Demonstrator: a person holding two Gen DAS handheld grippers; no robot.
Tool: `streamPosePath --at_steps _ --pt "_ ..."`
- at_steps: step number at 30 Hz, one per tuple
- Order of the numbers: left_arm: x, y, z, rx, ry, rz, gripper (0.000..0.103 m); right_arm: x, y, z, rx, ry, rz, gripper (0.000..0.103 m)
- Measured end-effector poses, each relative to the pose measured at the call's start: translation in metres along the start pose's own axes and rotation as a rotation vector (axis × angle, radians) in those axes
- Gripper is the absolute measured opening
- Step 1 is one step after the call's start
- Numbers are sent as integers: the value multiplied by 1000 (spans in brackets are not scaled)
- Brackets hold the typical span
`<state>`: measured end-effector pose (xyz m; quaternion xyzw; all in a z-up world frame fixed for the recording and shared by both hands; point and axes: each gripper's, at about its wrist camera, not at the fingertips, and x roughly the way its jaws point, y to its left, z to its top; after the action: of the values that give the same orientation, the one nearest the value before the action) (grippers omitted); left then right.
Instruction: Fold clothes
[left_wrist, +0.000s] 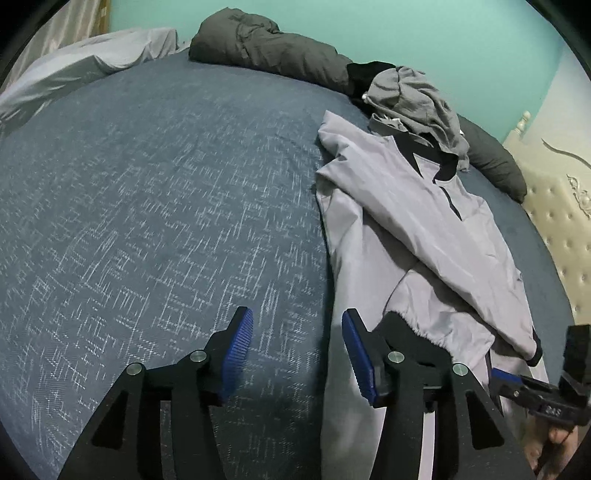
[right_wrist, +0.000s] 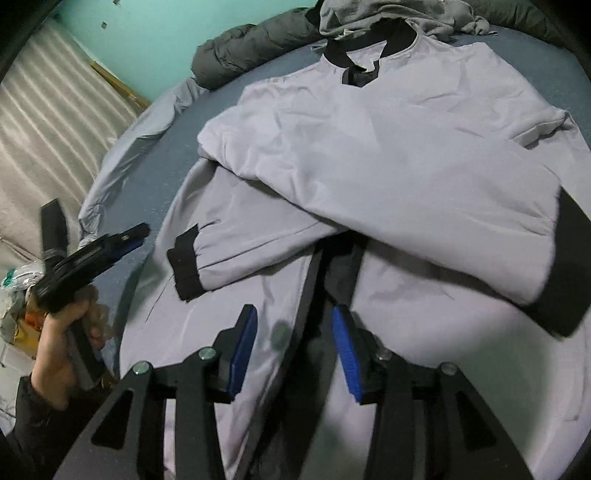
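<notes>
Lying sleeves-crossed at the bed's (left_wrist: 147, 184) right edge, jacket (right_wrist: 388, 147); both grippers' (left_wrist: 297, 350) (right_wrist: 294, 343) jaws parted, empty.

Both grippers (left_wrist: 297, 332) (right_wrist: 293, 330) are showing black angular arms, silver round screws and ribbed blue pads (right_wrist: 243, 350); the person's left hand (right_wrist: 61, 354) is wearing a black sleeve (right_wrist: 26, 417).

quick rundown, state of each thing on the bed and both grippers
light grey jacket: spread on the bed, both sleeves folded across the front
left gripper: open, holding nothing
right gripper: open over the jacket, holding nothing
grey garment: crumpled, unfolded, by the jacket's collar
dark quilt: bunched at the far edge
</notes>
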<state>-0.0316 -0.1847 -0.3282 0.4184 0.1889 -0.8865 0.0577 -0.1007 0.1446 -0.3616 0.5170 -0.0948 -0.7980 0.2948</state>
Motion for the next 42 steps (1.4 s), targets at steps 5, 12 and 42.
streamPosePath --at_steps 5,12,42 --pt "-1 8 -1 -15 0 -9 55 17 4 5 8 24 -24 21" --pt "-7 12 3 -32 -13 -21 55 -3 4 12 -39 -42 -114 3" --pt "67 -3 45 -122 60 -136 55 -55 -4 -12 -79 -146 -109 14"
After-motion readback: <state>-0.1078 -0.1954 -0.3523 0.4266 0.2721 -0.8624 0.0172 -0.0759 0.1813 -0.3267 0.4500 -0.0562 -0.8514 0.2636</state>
